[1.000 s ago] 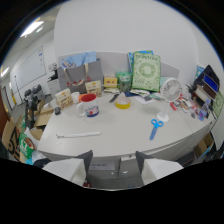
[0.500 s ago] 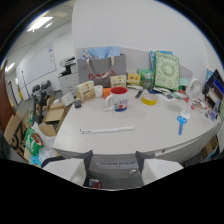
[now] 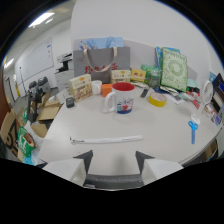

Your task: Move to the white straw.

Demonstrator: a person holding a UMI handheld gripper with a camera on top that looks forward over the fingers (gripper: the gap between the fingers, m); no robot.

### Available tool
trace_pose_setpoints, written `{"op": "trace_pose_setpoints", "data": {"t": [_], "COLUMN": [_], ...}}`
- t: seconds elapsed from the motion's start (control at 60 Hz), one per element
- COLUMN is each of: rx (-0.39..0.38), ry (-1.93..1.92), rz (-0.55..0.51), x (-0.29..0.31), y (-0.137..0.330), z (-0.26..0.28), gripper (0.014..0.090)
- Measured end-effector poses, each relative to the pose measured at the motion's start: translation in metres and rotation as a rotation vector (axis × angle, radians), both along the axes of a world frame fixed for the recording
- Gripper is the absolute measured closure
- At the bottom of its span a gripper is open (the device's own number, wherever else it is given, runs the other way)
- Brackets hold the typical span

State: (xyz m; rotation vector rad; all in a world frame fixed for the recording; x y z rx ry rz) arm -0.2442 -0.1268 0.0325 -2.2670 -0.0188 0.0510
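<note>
Matt white table [image 3: 165, 125], glossy ceramic-looking mug [image 3: 121, 98], thin smooth white straw [image 3: 106, 139]

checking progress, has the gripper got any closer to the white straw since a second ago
Yes. The gripper has advanced across the table: the white straw, earlier far ahead, now lies just beyond the open fingers.

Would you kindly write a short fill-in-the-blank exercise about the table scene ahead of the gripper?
1. The white straw lies flat just ahead of the ____ gripper.
2. Beyond the straw stands a mug with a ____ rim.
3. The scissors have ____ handles.
4. The tape roll is ____.

Missing words: open; red; blue; yellow
</note>
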Motion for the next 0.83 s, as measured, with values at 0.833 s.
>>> {"op": "trace_pose_setpoints", "data": {"t": [0.833], "rx": [0.015], "ry": [-0.005], "rz": [0.03], "x": [-0.009], "y": [0.043], "z": [-0.017], "gripper": [0.0205]}}
